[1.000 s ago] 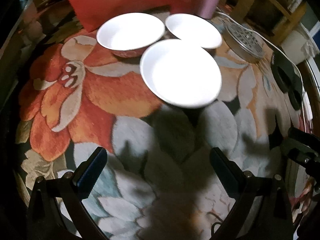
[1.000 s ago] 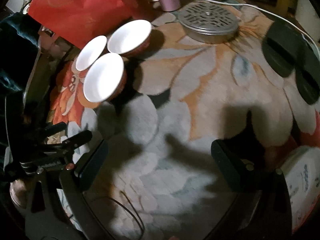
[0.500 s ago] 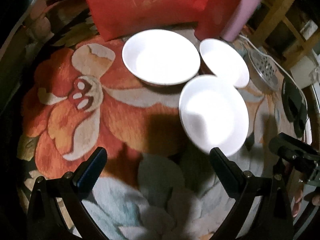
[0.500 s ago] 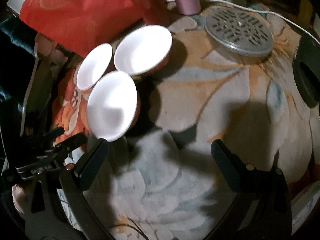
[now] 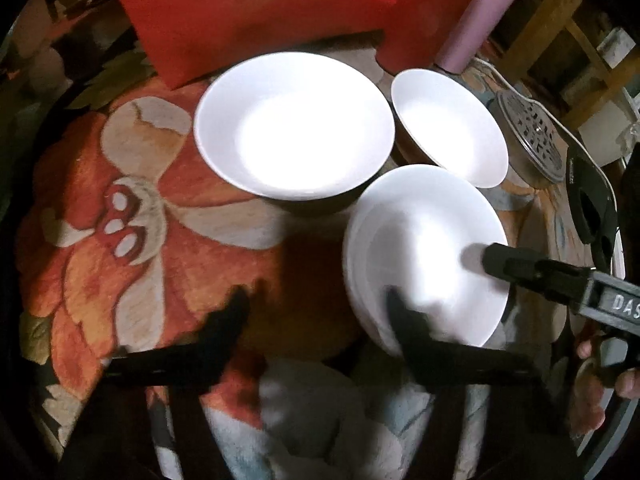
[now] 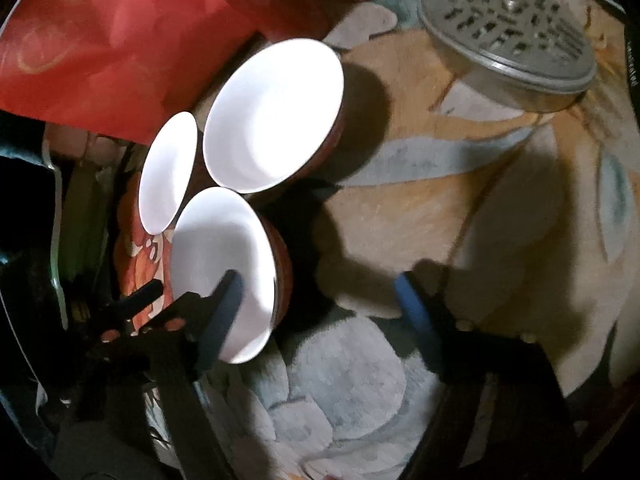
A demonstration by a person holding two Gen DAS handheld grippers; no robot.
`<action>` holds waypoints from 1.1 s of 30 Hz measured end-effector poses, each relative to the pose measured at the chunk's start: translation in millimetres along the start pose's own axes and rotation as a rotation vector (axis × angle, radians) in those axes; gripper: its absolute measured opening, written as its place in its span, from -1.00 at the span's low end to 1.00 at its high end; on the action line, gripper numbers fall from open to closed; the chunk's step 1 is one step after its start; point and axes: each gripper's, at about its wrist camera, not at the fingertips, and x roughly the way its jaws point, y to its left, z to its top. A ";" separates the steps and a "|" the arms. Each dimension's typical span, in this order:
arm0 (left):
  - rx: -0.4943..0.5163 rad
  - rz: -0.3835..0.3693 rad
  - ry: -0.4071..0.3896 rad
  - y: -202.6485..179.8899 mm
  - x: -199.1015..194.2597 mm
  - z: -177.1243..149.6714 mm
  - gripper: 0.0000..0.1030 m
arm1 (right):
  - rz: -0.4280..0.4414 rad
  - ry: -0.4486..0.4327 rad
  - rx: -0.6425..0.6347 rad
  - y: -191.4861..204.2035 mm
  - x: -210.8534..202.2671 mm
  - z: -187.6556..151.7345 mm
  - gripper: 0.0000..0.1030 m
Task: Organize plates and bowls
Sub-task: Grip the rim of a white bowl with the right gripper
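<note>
Bowls: we've got three white ones bunched on the flowery tablecloth [image 5: 132, 248], with the near bowl [image 5: 424, 256] at about 3 o'clock in our left wrist view, the big bowl [image 5: 294, 124] at 12 and the small bowl [image 5: 446, 124] at 1, probably grouped like that so they nest easily. Our left gripper [image 5: 316, 304] and right gripper [image 6: 316, 284] both come in low with jaws wide, holding nothing, each with one finger over the near bowl's rim, looks like we're lining up a grab.
</note>
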 end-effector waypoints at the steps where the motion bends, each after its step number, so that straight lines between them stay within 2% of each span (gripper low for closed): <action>1: -0.002 -0.011 0.004 -1.3 1.8 1.4 -0.19 | 0.002 0.002 -0.005 0.9 2.2 1.0 0.08; 4: 0.011 -0.011 0.006 -9.2 6.7 5.8 -0.32 | 0.009 0.016 -0.030 6.4 9.7 2.3 -0.21; 5: 0.014 -0.016 0.009 -11.1 8.7 7.0 -0.35 | 0.013 0.021 -0.029 7.6 12.3 1.9 -0.23; 7: 0.018 -0.017 0.018 -14.6 12.9 9.0 -0.56 | 0.019 0.027 -0.028 10.0 16.0 1.7 -0.32; 8: 0.020 -0.018 0.024 -16.0 15.0 9.4 -0.64 | 0.016 0.031 -0.032 11.8 18.2 0.6 -0.41; 9: 0.021 -0.031 0.030 -17.1 17.0 9.8 -0.72 | 0.007 0.041 -0.041 14.1 20.7 0.2 -0.63; 11: 0.022 -0.038 0.032 -19.5 17.9 10.3 -0.76 | -0.002 0.049 -0.059 20.2 22.1 -2.8 -0.79; 14: 0.028 -0.037 0.029 -21.1 13.5 6.5 -0.78 | -0.046 0.044 -0.097 26.6 18.8 -6.8 -0.81; 22: 0.043 -0.043 0.043 -27.6 -0.5 -17.0 -0.78 | -0.025 0.058 -0.095 22.8 11.9 -27.3 -0.81; 33: 0.093 -0.059 0.050 -57.3 -33.4 -55.5 -0.78 | -0.030 0.074 -0.077 10.4 -24.9 -69.4 -0.80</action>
